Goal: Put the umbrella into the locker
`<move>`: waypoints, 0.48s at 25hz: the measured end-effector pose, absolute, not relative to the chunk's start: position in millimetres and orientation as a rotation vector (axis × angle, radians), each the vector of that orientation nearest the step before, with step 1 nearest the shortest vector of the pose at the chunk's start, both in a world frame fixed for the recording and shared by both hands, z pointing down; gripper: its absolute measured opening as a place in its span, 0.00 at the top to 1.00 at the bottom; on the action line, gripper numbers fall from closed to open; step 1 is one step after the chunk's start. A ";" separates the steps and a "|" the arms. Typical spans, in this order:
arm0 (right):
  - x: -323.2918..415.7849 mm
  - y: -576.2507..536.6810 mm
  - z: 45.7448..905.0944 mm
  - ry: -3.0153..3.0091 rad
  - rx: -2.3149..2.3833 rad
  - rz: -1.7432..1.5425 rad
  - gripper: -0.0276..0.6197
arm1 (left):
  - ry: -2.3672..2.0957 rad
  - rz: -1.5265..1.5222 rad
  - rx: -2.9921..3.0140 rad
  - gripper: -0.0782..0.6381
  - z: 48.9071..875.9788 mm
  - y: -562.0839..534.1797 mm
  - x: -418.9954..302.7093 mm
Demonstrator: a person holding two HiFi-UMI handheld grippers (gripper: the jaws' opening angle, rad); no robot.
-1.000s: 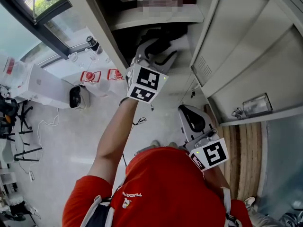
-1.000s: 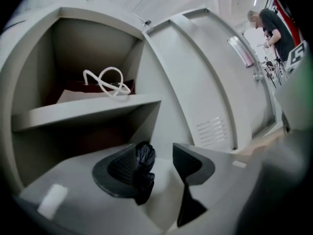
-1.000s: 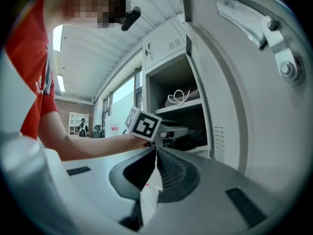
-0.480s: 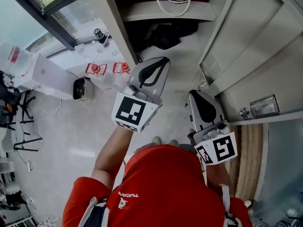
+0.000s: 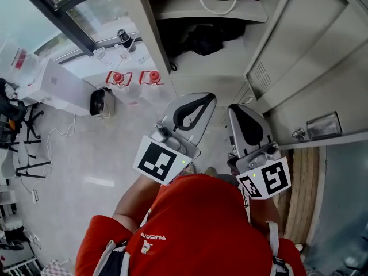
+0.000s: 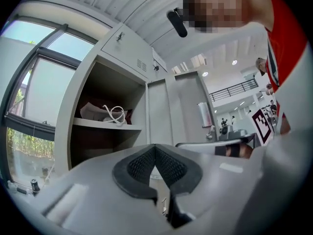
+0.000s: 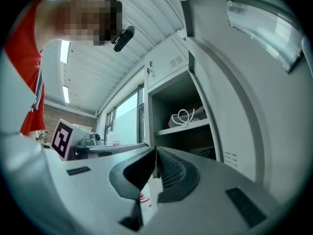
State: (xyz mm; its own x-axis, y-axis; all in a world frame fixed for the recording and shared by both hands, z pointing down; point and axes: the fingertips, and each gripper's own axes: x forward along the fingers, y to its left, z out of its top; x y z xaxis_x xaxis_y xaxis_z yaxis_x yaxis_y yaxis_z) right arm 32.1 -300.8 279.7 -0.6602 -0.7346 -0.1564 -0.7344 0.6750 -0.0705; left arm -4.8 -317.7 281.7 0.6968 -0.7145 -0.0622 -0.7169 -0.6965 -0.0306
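Black ribbed pads [image 6: 139, 165] of the left gripper [image 6: 155, 150] meet with nothing between them, having just closed. The right gripper [image 7: 156, 153] is likewise closed and empty. A second ago the left gripper reached into the locker [image 5: 207, 11]; it is now drawn back. A dark bundle [image 5: 201, 39], probably the umbrella, lies in the lower compartment, so placement appears done.
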 end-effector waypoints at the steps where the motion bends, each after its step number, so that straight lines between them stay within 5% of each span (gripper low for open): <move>1: 31.6 -299.2 278.9 2.716 -1.194 0.002 0.95 | 1.197 0.079 -2.856 0.88 282.3 -313.0 -4.0; 12: 34.5 -286.5 276.0 2.703 -1.174 -0.017 0.95 | 1.177 0.164 -2.872 0.88 286.4 -288.5 -3.4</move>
State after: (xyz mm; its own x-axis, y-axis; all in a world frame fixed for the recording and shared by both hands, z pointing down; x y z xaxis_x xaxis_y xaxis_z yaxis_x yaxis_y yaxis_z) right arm 34.5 -286.5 276.0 -0.6667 -0.7251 -0.1725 -0.7228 0.6854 -0.0876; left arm -3.4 -288.5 286.4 0.7076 -0.6980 -0.1100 -0.7015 -0.7126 0.0086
